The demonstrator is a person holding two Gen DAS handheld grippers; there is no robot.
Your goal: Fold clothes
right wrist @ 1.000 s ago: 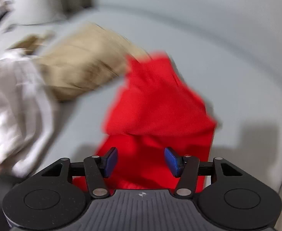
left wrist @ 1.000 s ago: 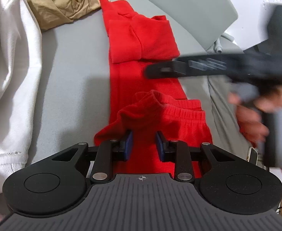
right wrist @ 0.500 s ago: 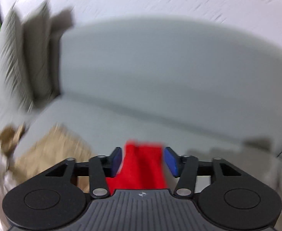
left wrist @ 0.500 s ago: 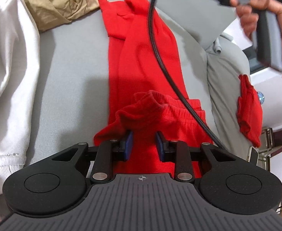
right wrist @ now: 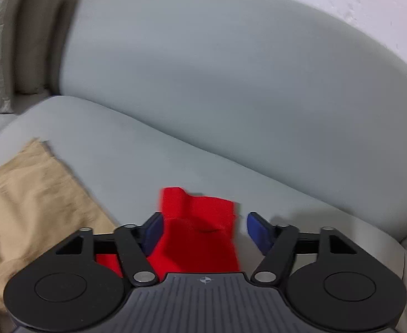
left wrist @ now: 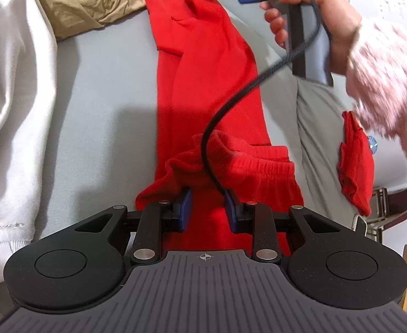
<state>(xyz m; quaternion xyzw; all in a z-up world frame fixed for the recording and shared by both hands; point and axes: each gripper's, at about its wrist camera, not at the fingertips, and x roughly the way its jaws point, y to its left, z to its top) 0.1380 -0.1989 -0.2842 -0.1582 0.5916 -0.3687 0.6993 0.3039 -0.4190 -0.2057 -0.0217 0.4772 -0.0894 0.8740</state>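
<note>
At the bottom of the left wrist view, the left gripper (left wrist: 207, 208) sits with its blue pads narrowly apart on either side of the bunched waistband of the red trousers (left wrist: 211, 88); whether they pinch the cloth cannot be told. From there the trousers run up the middle of the frame, both legs laid flat and close together along the grey sofa (left wrist: 106, 97), their cuffs ending near the top. A black cable (left wrist: 231, 105) crosses them. Only this view shows a white garment (left wrist: 9, 111) at the left edge, a second red piece (left wrist: 356, 163) at the right, and a hand (left wrist: 309, 11) in a pink sleeve (left wrist: 384, 72) gripping the other tool at the upper right. The right wrist view shows the cuffs close up: the right gripper (right wrist: 200, 230) has just been opening and stands wide, the red cuff ends between its pads but free of the right one. A tan garment (right wrist: 31, 199) lies at the lower left, the sofa back beyond.
</note>
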